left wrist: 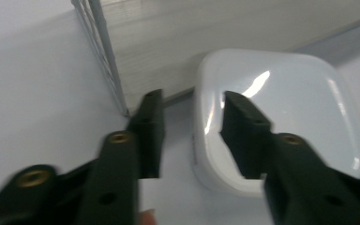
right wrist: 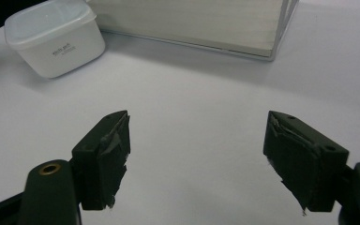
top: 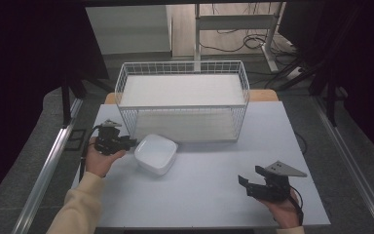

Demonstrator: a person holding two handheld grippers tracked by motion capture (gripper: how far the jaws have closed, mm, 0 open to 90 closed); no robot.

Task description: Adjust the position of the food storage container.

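The left gripper (top: pixel 126 143) sits at about nine o'clock of the table (top: pixel 214 195), its jaws straddling the near-left rim of the white container (top: pixel 156 153): one jaw outside the wall, one over the inside. Whether the pads press the rim cannot be told, though they stand apart with the wall between them. The container stands upright, mouth up, a rounded square without a clear long axis, one corner turned toward the person. Just behind it, at twelve o'clock, stands the white wire basket (top: pixel 182 68), its front left corner post close to the outer jaw in the left gripper view. At about five o'clock the right gripper (top: pixel 253 181) rests with jaws wide apart over bare tabletop. Its own view shows small dark lettering on the container's side wall (right wrist: pixel 65 49).
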